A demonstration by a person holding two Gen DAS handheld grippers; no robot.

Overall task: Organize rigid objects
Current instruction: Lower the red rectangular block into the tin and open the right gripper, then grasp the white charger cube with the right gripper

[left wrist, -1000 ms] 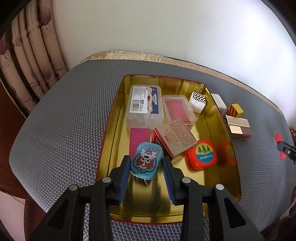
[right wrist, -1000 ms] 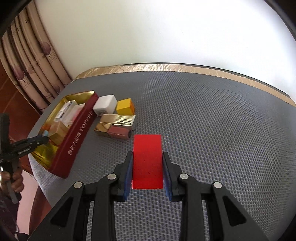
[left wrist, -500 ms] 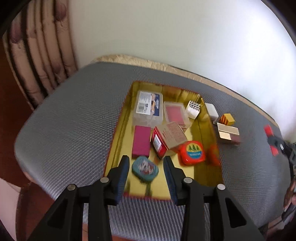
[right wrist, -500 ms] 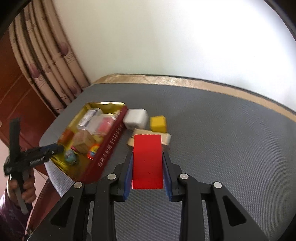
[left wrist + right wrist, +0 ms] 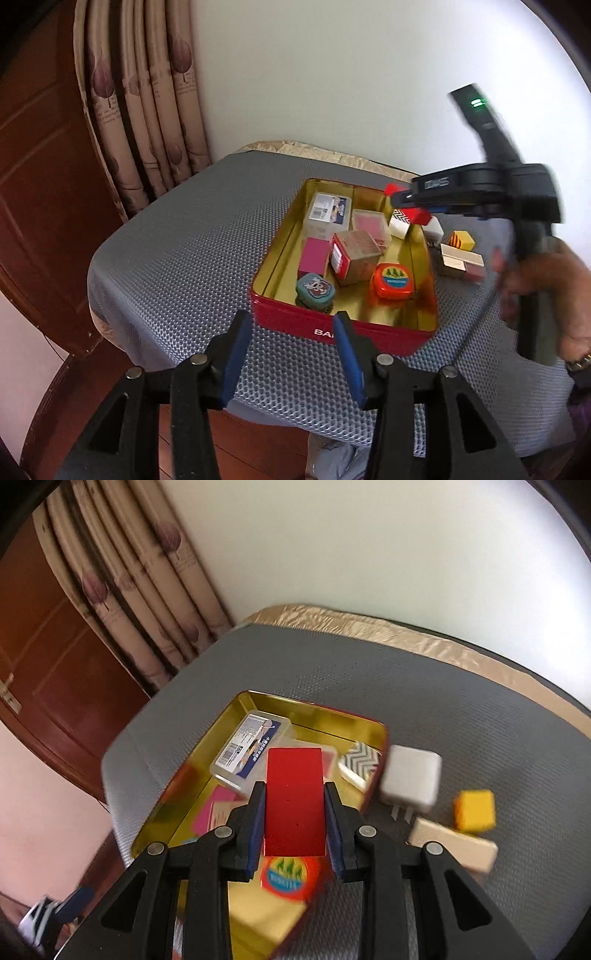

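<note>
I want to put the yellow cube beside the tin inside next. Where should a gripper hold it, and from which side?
Grip the small yellow cube across two opposite flat side faces, coming from above. It sits alone on the grey mat, apart from the white charger block and the beige box, so fingers likely fit on its free sides.

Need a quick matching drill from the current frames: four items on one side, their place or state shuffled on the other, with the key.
Items
1. red block
2. blue cartoon tin
3. yellow cube
4. left claw

Place or state
A. on the grey mat, outside the red tin tray
B. held between the right claw's pads
C. nothing between its pads, jaws opening
D. lying in the tray's near corner

Pairs: 1-B, 2-D, 3-A, 4-C
</note>
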